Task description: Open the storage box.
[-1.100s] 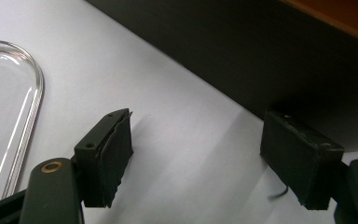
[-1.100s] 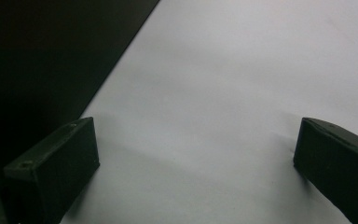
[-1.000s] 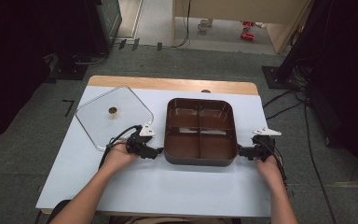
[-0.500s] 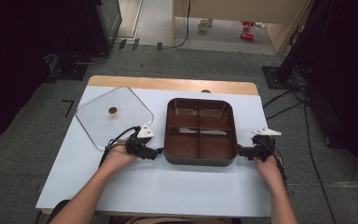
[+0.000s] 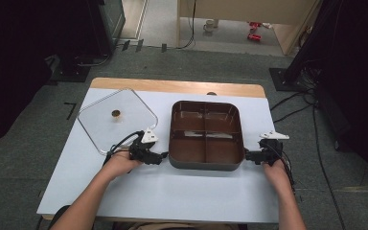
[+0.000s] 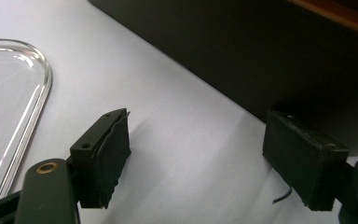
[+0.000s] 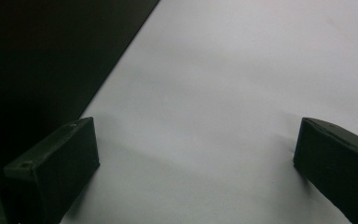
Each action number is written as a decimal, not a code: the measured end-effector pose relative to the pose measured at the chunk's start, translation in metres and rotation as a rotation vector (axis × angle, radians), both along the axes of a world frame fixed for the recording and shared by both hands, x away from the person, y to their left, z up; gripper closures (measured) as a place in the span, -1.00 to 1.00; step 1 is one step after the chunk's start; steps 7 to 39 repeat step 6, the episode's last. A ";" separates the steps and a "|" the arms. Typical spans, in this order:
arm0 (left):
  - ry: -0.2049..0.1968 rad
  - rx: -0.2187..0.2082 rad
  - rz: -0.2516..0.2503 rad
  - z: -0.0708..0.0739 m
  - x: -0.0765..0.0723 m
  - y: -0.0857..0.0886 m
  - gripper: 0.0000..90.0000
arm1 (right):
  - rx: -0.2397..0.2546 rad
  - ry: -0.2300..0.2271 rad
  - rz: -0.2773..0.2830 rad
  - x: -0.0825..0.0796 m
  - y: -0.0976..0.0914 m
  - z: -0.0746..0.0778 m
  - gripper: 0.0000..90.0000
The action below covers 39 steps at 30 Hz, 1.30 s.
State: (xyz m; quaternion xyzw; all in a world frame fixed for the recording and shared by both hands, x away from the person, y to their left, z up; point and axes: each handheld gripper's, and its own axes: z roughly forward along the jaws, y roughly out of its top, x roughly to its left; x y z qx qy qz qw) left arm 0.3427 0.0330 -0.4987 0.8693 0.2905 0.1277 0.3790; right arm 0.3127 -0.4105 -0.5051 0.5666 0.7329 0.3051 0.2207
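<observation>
both grippers' fingers (image 6: 105, 156) gape empty beside the brown tray (image 5: 206, 136) (glass lid (image 5: 117, 117) apart).

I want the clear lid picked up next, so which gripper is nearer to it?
Left. The left gripper sits just off the clear lid, by its near right corner. The right gripper is across the brown tray, at its right side.

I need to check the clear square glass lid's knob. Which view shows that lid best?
The high view: the clear square glass lid lies whole on the table, its knob visible. The left gripper view catches one rounded corner of the lid's rim. The right gripper view gives nothing of it.
</observation>
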 end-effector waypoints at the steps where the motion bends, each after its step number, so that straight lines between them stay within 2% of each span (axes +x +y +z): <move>1: -0.003 0.003 0.012 0.000 -0.001 0.000 -0.51 | 0.000 0.000 0.000 0.000 0.000 0.000 -1.00; 3: 0.002 0.007 0.057 0.000 -0.002 -0.002 -0.61 | 0.000 0.000 0.000 0.000 0.000 0.000 -1.00; 6: -0.007 0.022 0.163 -0.001 -0.009 -0.006 -0.73 | 0.000 0.000 0.000 0.000 0.000 0.000 -1.00; 39: -0.007 0.022 0.163 -0.001 -0.009 -0.006 -0.73 | 0.000 0.000 0.000 0.000 0.000 0.000 -1.00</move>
